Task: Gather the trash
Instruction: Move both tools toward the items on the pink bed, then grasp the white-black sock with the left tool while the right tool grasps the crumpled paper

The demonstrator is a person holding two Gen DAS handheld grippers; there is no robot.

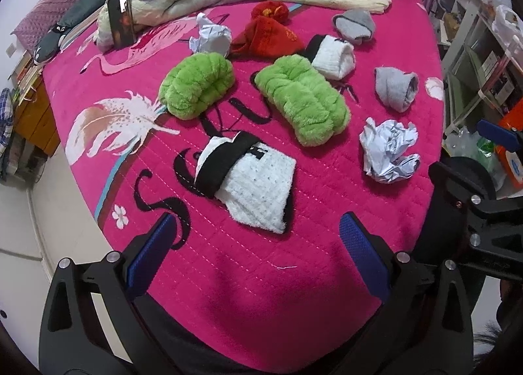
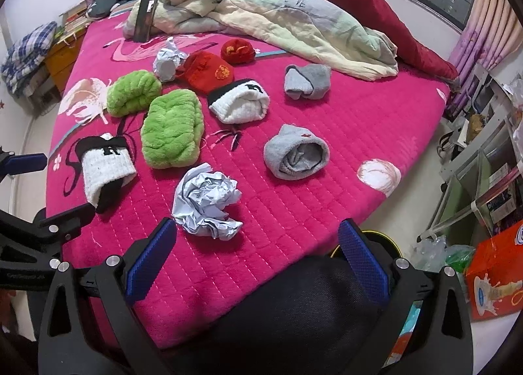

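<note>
Quilted pink plush bedspread (image 2: pixel 327 153); fluffy green fleece socks (image 2: pixel 171 133); creased white paper ball (image 2: pixel 206 202); matt black plastic gripper frame with textured blue pads (image 2: pixel 150 260).

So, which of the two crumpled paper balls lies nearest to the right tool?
The near paper ball, just ahead of the right tool, beside the green sock. The other paper ball lies far back, beside the red socks.

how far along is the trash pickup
Nothing looks collected yet. Both paper balls lie on the bed: the near one in front of the right gripper, the far one by the red socks. Nothing is in hand; the left gripper is also empty, jaws open.
</note>
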